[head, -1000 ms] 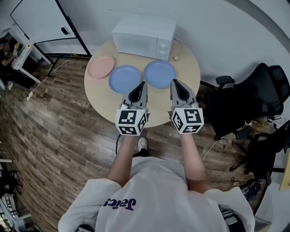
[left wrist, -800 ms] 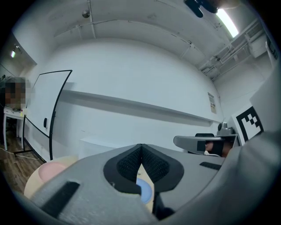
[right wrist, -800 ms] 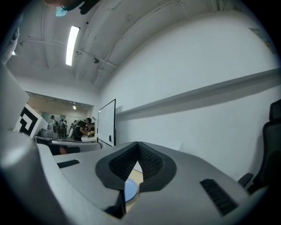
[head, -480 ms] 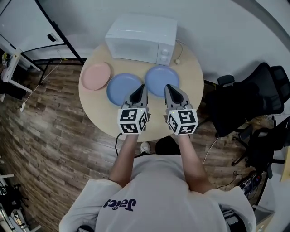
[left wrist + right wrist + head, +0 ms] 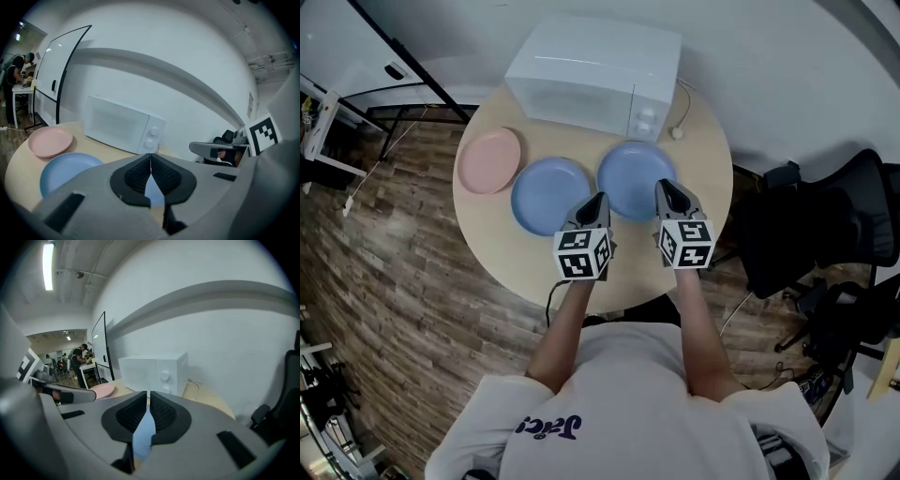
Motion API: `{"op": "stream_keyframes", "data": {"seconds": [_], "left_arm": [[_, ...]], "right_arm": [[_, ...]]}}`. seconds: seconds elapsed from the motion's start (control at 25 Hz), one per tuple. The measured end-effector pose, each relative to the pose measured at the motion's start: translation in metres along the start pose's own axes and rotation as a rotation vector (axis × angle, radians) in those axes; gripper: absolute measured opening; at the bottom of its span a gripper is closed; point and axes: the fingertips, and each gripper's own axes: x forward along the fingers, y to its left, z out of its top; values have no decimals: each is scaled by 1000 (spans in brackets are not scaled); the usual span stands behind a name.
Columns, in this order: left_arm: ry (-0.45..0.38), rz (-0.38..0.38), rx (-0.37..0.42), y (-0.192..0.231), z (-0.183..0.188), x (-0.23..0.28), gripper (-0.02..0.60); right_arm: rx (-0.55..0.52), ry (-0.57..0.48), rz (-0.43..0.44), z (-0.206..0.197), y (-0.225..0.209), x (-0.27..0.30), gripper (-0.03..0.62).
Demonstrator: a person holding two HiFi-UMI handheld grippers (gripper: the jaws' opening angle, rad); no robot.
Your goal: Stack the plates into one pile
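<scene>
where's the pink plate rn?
Head view: the pink plate lies at the left edge of the round table, beside the left blue plate and left of the microwave.

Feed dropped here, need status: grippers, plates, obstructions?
Left gripper, right gripper shut, empty. Pink plate, left blue plate, right blue plate side by side, unstacked. Nothing in the way.
</scene>
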Motion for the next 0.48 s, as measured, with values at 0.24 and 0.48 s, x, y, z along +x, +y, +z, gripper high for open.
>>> {"op": "stream_keyframes", "data": {"seconds": [0.24, 0.48], "left_arm": [[168, 54, -84, 13, -52, 46, 15], [282, 140, -171, 35, -96, 72, 17]], "right_arm": [[20, 129, -10, -37, -59, 46, 46], [46, 255, -21, -81, -101, 77, 108]]}}
